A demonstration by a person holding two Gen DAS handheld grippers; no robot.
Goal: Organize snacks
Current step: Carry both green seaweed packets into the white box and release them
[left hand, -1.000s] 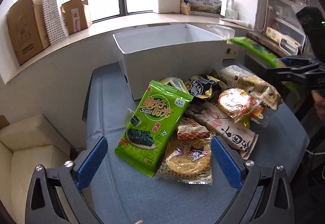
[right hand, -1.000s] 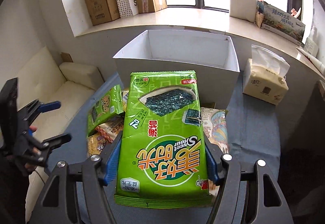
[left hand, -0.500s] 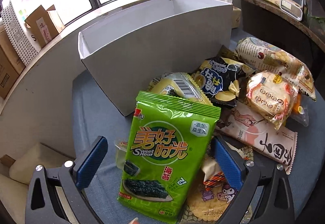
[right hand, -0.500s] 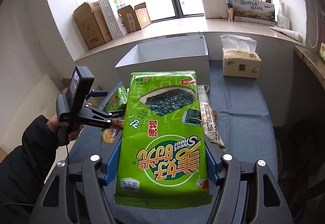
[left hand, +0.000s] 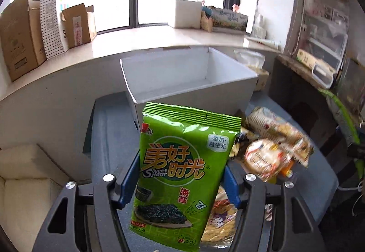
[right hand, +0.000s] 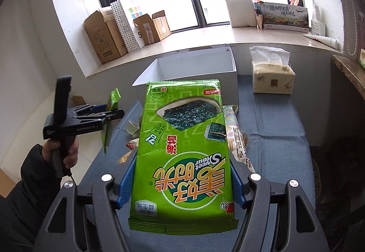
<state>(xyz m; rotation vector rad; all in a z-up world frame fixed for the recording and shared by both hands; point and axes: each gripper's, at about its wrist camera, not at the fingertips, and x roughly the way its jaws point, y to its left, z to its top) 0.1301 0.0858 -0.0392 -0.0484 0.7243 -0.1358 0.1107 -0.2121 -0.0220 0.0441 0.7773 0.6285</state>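
On the blue-clothed table, biggest to smallest:

Table [right hand: 273, 137]: blue cloth over it, butted against the wall under the window sill; it serves as the staging area for all the snacks.

White box [left hand: 189, 83]: open top, empty as far as both views show, at the far end of the table. Judged to be the drop target, since both wrists point at it.

Snack pile [left hand: 271, 144]: loose packets (rice crackers, a printed long bag, others blurred) on the cloth right of the box's near wall, unsorted and within reach of either hand.

Tissue pack [right hand: 272, 78]: on the table just beside the box's right wall; not a snack, probably stays.

Right seaweed pack [right hand: 184, 149]: green "Sweet Hour" bag, print upside down to the camera, top edge towards the box. Lies flat across the jaws, so it can slide in edge first.

Left seaweed pack [left hand: 182, 172]: same product, print upright, lifted clear of the table.

Right gripper [right hand: 180, 183]: clamped on its pack's sides, both blue pads on the film.

Left gripper [left hand: 175, 181]: jaws closing, pack between them, pads at both edges. It looks gripped; seen from the right wrist, the bag hangs edge-on from it [right hand: 107, 115].

Next, judged: carry both packs over the box rim and release.
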